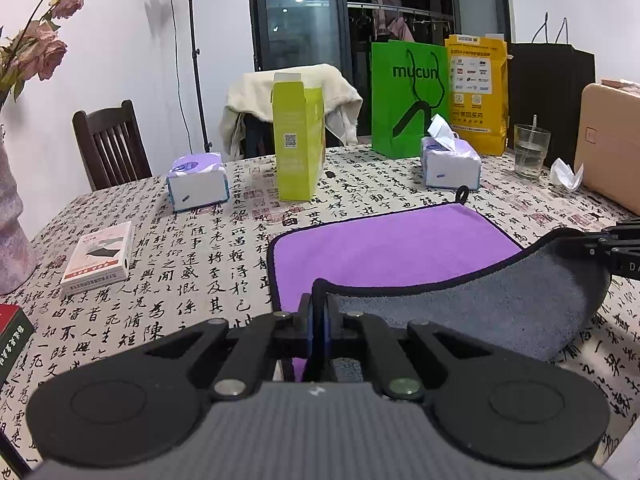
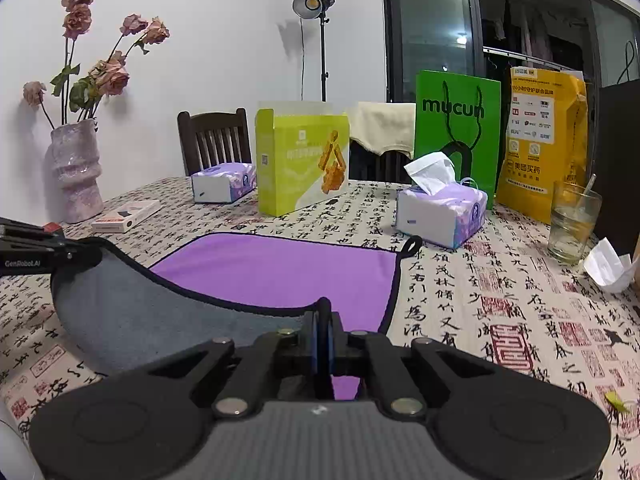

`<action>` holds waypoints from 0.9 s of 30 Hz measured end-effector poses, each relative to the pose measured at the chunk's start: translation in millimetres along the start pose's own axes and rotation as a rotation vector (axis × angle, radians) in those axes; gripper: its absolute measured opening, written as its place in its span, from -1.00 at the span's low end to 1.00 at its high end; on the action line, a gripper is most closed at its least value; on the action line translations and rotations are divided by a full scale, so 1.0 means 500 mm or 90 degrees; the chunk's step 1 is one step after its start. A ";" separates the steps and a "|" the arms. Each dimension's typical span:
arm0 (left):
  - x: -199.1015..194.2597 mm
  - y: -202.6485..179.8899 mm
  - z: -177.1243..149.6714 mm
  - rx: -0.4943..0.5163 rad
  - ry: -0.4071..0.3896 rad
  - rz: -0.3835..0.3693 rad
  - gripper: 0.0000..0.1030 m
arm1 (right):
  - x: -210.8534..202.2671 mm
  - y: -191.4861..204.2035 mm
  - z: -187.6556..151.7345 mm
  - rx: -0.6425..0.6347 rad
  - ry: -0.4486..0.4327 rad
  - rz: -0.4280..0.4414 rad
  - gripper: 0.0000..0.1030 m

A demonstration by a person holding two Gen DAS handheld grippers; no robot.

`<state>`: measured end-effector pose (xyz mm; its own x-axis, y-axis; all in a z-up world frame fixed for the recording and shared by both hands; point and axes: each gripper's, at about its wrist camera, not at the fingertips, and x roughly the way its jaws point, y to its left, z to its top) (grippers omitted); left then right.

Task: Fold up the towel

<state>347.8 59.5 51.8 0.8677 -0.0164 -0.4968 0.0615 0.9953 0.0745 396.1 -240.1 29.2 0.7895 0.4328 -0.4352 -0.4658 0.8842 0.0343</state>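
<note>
A towel, purple on top [image 1: 392,248] and grey underneath [image 1: 500,304], with a black hem, lies on the table. My left gripper [image 1: 319,304] is shut on its near left corner. My right gripper [image 2: 323,320] is shut on its near right corner. Both near corners are lifted off the table, so the near edge sags between the grippers with the grey underside [image 2: 132,312] showing. The far half [image 2: 280,268] lies flat, with a black hanging loop [image 2: 412,246] at the far right corner. The right gripper shows at the right edge of the left wrist view [image 1: 616,248], the left gripper at the left edge of the right wrist view [image 2: 36,252].
The table [image 2: 500,320] has a calligraphy-print cloth. Behind the towel stand a lime box [image 1: 298,140], two tissue packs [image 1: 198,182] [image 1: 450,164], a green bag [image 1: 408,96], a yellow bag [image 1: 478,92] and a glass [image 1: 530,150]. A small white box [image 1: 100,256] lies left, a vase [image 2: 76,172] beyond it.
</note>
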 end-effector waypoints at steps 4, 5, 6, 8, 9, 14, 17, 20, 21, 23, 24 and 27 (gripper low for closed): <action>0.007 0.008 0.013 -0.008 0.001 0.000 -0.89 | 0.007 -0.008 0.017 -0.003 -0.005 0.001 -0.91; 0.009 0.009 0.016 -0.009 0.001 0.001 -0.89 | 0.008 -0.010 0.022 -0.003 -0.005 0.002 -0.91; 0.011 0.011 0.020 -0.010 0.001 0.003 -0.89 | 0.011 -0.012 0.028 -0.003 -0.007 0.003 -0.91; 0.016 0.016 0.025 -0.015 0.003 0.004 -0.89 | 0.015 -0.013 0.036 -0.008 -0.008 0.004 -0.91; 0.019 0.018 0.027 -0.018 0.003 0.005 -0.89 | 0.018 -0.014 0.039 -0.011 -0.008 0.003 -0.91; 0.026 0.025 0.044 -0.026 0.002 0.003 -0.89 | 0.025 -0.021 0.051 -0.005 -0.008 0.005 -0.91; 0.029 0.024 0.059 -0.023 -0.006 0.005 -0.89 | 0.026 -0.028 0.062 0.001 -0.017 0.002 -0.91; 0.032 0.026 0.073 -0.017 -0.013 0.008 -0.89 | 0.024 -0.041 0.090 0.008 -0.034 -0.002 -0.91; 0.036 0.026 0.077 -0.017 -0.014 0.009 -0.89 | 0.027 -0.045 0.100 0.009 -0.036 -0.001 -0.91; 0.041 0.031 0.084 -0.017 -0.013 0.011 -0.89 | 0.034 -0.050 0.115 0.005 -0.034 0.002 -0.91; 0.045 0.033 0.087 -0.018 -0.013 0.012 -0.89 | 0.038 -0.051 0.120 0.003 -0.034 0.003 -0.91; 0.053 0.037 0.096 -0.015 -0.015 0.014 -0.89 | 0.052 -0.056 0.132 0.003 -0.030 0.008 -0.91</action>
<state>395.7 72.9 81.5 0.8797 0.0030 -0.4754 0.0318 0.9974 0.0650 456.1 -242.1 76.4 0.8017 0.4517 -0.3914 -0.4740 0.8794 0.0440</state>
